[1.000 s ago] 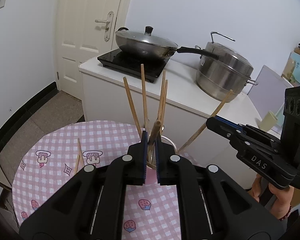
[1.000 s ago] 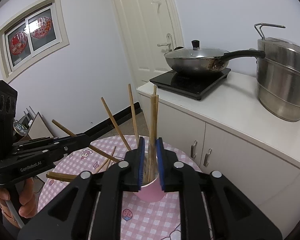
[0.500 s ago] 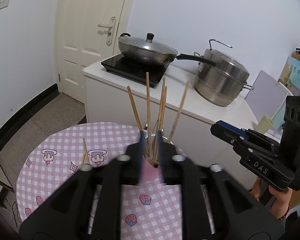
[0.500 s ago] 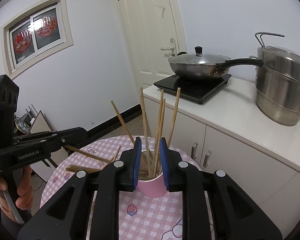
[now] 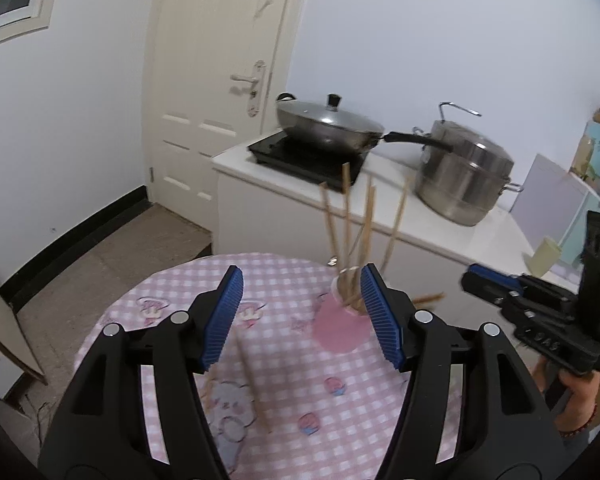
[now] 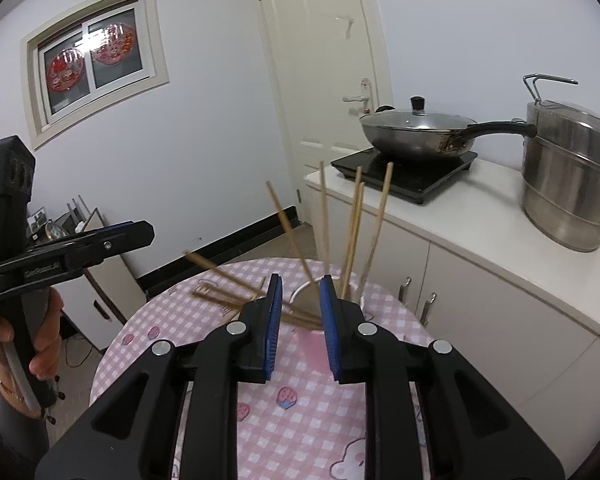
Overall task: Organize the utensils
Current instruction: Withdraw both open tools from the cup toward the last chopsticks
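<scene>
left gripper (image 5: 300, 312) let go of chopstick, jaws opening | right gripper (image 6: 298, 320) slightly parted, empty | wooden chopsticks (image 6: 356, 224) upright in pink cup (image 5: 340, 328)

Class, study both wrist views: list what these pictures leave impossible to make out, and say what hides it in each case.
- Pink cup base, right wrist view: hidden behind the right gripper.
- Exact chopsticks count in the cup, left wrist view: motion blur.
- Loose chopsticks on the table, left wrist view: partly covered by the left gripper, whose jaws are opening.
</scene>
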`<state>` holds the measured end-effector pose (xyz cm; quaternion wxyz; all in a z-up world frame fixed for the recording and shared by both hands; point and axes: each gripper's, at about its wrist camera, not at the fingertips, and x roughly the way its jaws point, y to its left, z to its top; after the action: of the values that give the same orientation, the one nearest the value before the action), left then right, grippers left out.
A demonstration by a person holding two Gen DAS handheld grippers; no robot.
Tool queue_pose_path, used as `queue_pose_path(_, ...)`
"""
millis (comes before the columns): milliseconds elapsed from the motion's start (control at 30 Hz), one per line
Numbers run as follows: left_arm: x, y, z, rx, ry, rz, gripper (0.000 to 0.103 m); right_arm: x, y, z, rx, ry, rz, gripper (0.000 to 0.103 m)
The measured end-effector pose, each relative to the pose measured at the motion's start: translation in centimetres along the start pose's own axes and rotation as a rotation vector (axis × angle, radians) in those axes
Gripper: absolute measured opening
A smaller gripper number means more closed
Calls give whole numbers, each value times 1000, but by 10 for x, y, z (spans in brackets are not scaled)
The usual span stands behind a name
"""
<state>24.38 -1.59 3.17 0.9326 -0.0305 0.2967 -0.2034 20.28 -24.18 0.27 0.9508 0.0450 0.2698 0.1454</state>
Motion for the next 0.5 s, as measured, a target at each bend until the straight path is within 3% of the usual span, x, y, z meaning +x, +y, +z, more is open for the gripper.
queue_pose_path(500, 7, 64, -77, -25, 127, 84, 64, 38, 62, -63, -46, 88, 95, 18)
